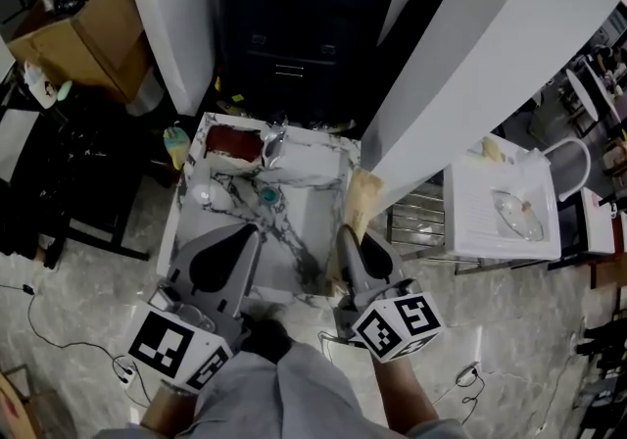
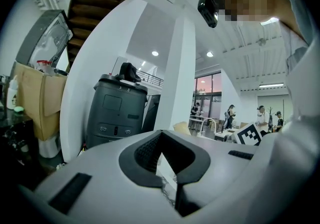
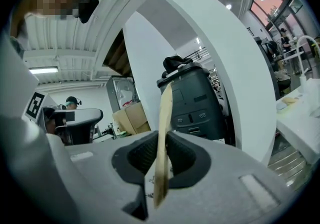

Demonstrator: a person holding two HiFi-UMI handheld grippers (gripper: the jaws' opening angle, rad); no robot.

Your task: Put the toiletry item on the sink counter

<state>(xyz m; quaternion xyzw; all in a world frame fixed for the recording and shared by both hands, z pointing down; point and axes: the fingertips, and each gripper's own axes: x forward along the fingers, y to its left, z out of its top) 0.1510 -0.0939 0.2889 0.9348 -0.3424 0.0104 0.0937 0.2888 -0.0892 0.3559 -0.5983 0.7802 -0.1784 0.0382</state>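
right gripper (image 1: 346, 237), lower right of the head view: jaws drawn narrow and clamped on a thin tan packet (image 1: 361, 200). in the right gripper view the packet stands on edge between the two dark pads (image 3: 141, 155), gripped by its lower part, its upper end rising clear of the jaw tips. seen from the head, the packet is held in the air at the right rim of the marbled sink counter (image 1: 318, 182), not resting on it. left gripper (image 1: 252, 231), lower left: jaws brought together with nothing between them, tips over the near left part of the counter. on the counter: a dark red item (image 1: 232, 141) at the far left corner, a crumpled silver wrapper (image 1: 272, 145) just beside it, white objects (image 1: 211, 196) along the left side, a small teal piece (image 1: 266, 195) near the middle. a yellow-green bottle (image 1: 175, 144) stands just outside the far left corner. behind the counter, a dark grey cabinet (image 1: 294, 25) between white columns (image 1: 176, 16). a cardboard box (image 1: 83, 30) at upper left, and a white basin unit (image 1: 500, 217) well apart at right.
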